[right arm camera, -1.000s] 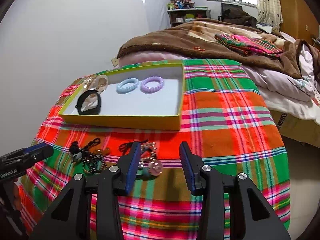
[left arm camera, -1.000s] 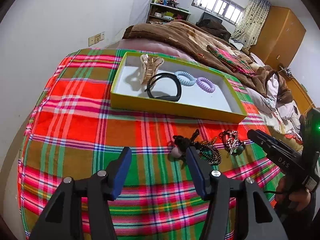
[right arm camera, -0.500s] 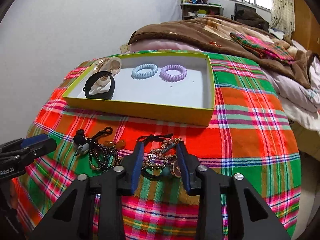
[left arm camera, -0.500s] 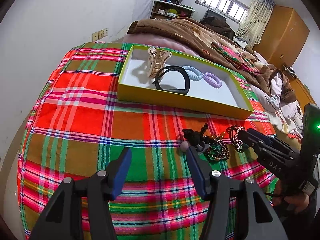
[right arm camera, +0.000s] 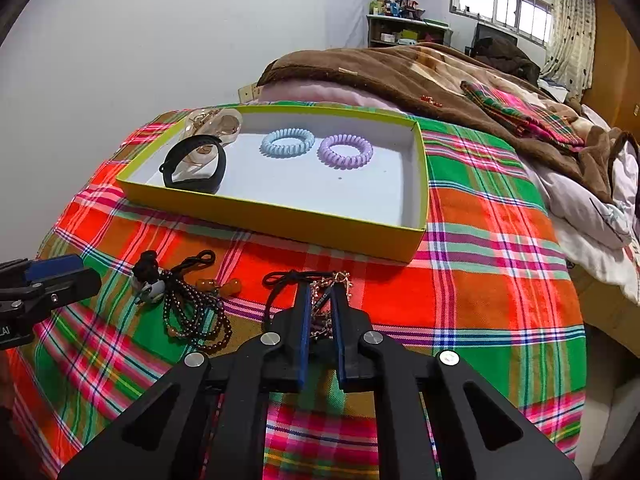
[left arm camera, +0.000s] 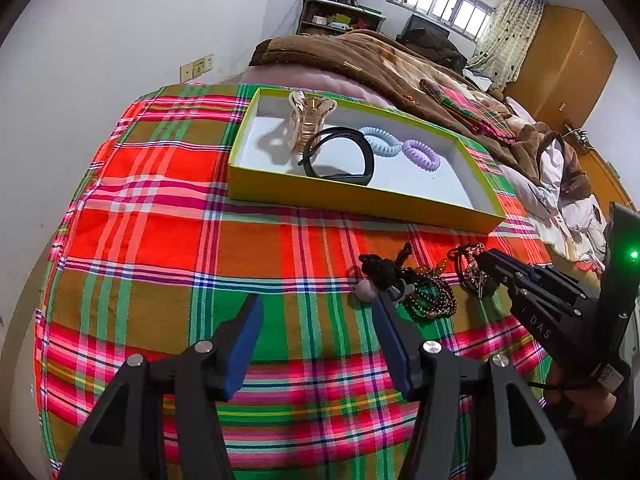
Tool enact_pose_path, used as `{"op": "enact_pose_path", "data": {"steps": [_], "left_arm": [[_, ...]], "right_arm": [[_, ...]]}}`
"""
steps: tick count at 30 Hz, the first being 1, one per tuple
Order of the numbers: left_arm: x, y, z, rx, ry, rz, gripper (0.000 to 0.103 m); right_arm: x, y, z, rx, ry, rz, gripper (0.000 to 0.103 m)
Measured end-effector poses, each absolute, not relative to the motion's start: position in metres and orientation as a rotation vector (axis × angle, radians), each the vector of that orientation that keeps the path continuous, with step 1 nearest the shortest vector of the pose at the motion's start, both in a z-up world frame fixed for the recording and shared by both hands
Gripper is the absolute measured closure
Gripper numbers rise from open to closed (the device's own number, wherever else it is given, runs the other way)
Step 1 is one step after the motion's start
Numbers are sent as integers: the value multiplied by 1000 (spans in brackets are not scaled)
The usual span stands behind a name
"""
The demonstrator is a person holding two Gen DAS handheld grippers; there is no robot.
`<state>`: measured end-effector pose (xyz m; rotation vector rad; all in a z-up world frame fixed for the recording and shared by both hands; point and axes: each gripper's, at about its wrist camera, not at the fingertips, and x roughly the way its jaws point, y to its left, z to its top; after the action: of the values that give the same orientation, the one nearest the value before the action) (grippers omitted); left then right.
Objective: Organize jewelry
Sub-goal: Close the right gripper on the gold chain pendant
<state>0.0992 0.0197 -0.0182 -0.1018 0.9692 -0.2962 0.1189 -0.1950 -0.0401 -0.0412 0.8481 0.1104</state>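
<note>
Plaid bedspread (right arm camera: 480, 240): yellow cardboard tray (right arm camera: 280, 222) holds four pieces; right gripper (right arm camera: 320, 300) closing on gold chain trinket (right arm camera: 322, 294); bead bundle (right arm camera: 192, 312) at 9 o'clock left; left gripper (left arm camera: 316, 316) apart, empty.

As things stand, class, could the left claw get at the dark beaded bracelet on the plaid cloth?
Probably yes: the left claw is open, the beaded bracelet lies just past its right fingertip, and nothing lies between them.
</note>
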Motion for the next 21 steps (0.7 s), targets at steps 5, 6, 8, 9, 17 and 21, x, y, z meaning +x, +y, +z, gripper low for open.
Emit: {"op": "enact_pose_path", "data": {"steps": [5,6,8,9,17,21], "left_arm": [[99,18,-19,-101,974,-297,44],[99,18,-19,-103,975,-298,44],[99,18,-20,-105,978,-302,44],[99,17,-21,-105,980,-303,44],[101,19,-23,-114,1000,-297,44],[101,19,-25,-139,1024,-318,44]], "right_arm": [[119,-198,-41,-17,877,139,93],[119,-197,-41,-9,882,156,93],[120,-195,-43,-31,888,134,93],[122,-194,-44,-29,896,133,93],[129,-186,-45,-77,922,102,92],[125,-186,-45,-95,909,81,94]]}}
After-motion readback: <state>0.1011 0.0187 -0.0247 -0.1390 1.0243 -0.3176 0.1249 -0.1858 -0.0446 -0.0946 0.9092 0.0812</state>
